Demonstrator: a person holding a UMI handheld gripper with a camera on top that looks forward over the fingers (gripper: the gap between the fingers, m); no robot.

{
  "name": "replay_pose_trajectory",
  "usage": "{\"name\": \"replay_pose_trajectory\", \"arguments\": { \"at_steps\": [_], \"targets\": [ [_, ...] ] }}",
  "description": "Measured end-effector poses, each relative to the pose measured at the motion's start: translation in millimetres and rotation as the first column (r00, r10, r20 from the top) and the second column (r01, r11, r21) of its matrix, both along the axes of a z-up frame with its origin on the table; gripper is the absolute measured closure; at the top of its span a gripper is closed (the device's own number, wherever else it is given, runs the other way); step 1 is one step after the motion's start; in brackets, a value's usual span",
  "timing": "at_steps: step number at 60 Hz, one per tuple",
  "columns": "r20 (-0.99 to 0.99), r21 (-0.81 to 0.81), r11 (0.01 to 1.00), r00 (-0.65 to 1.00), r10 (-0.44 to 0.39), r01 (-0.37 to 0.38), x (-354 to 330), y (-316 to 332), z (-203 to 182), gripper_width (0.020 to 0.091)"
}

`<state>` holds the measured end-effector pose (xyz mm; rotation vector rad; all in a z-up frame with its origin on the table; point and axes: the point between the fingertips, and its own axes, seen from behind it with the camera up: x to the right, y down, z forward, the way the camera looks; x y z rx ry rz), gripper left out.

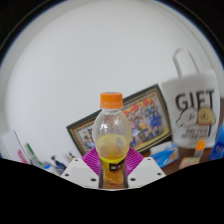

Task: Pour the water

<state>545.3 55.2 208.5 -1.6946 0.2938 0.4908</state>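
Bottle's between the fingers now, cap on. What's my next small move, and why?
Probably close the gripper on the bottle before lifting. The bottle stands upright between the fingers, low down near its base, with its orange cap on and only a little yellow liquid at the bottom. I cannot tell whether both pads press on it yet.

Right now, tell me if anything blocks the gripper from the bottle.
Nothing visible does. The bottle already stands between the fingers, against the pads, so the gripper has no obstacle to clear. The picture frame and GIFT bag sit beyond it.
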Motion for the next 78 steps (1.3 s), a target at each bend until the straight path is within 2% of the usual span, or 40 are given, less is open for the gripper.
{"name": "replay_pose_trajectory", "arguments": {
  "at_steps": [5, 13, 21, 29, 33, 41, 49, 56, 58, 62, 66, 78],
  "targets": [
    [0.175, 0.013, 0.998, 0.982, -0.066, 0.065, 43, 0, -14, 0.0830],
    [0.314, -0.050, 0.989, 0.943, -0.114, 0.137, 100, 8, -74, 0.0829],
    [0.409, -0.122, 0.977, 0.906, -0.112, 0.176, 134, 7, -141, 0.0831],
    [0.427, -0.183, 0.966, 0.900, -0.088, 0.181, 147, 2, -193, 0.0828],
    [0.422, -0.201, 0.962, 0.903, -0.085, 0.185, 149, -2, -213, 0.0816],
    [0.399, -0.163, 0.965, 0.908, -0.128, 0.207, 151, -4, -212, 0.0824],
    [0.434, -0.167, 0.963, 0.893, -0.122, 0.213, 150, -6, -213, 0.0630],
    [0.438, -0.257, 0.941, 0.895, -0.089, 0.219, 146, -17, -226, 0.0246],
    [0.438, -0.271, 0.936, 0.895, -0.089, 0.226, 145, -23, -225, 0.0291],
    [0.449, -0.279, 0.928, 0.888, -0.101, 0.247, 145, -36, -215, 0.0242],
    [0.459, -0.291, 0.919, 0.882, -0.109, 0.265, 141, -55, -202, 0.0258],
    [0.470, -0.342, 0.888, 0.874, -0.121, 0.307, 109, -138, -154, 0.0247]
  ]
}}
